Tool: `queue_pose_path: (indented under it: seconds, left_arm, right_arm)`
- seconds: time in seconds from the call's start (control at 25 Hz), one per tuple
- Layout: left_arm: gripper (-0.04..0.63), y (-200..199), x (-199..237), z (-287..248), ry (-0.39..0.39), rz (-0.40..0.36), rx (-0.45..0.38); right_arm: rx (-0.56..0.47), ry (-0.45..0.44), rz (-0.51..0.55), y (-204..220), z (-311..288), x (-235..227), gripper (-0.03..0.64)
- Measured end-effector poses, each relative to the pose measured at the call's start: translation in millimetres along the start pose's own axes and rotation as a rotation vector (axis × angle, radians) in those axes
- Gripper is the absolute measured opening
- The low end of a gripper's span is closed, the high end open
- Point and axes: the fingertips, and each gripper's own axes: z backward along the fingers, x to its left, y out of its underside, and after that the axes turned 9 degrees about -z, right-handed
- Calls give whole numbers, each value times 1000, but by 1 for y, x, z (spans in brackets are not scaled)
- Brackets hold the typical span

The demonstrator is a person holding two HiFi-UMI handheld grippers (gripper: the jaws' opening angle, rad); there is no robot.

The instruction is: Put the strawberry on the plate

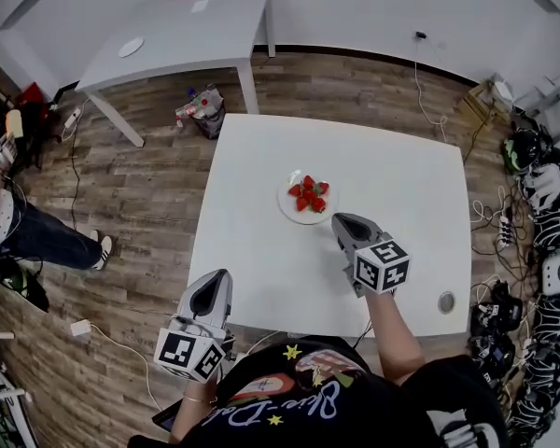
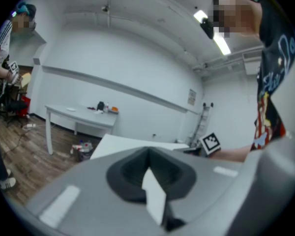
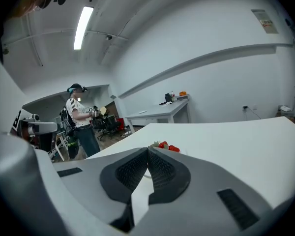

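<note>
Honestly looks pretty much done: the strawberries [image 1: 308,194] sit piled on the white plate [image 1: 287,207] mid-worktop [image 1: 261,269]. At the plate's 5 o'clock the right tool [image 1: 343,222] is pressed together, empty. The left tool [image 1: 220,280], out at 7 o'clock, is the same.

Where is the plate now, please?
In the head view the plate sits near the middle of the table, strawberries on it, just beyond the right claw.

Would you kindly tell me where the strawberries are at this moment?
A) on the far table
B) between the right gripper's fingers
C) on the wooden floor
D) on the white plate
D: the strawberries lie piled on the plate, which stands on the white table.
</note>
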Motion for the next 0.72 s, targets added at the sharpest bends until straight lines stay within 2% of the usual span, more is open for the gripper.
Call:
queue_pose_path:
  seconds: [0.12, 0.72]
  left_arm:
    - [-2, -3, 4, -1, 4, 26, -13]
    - [0, -3, -4, -16, 78, 5, -7]
  right_arm:
    - [3, 11, 9, -2, -2, 1, 17]
    - [-6, 42, 23, -12, -7, -2, 17]
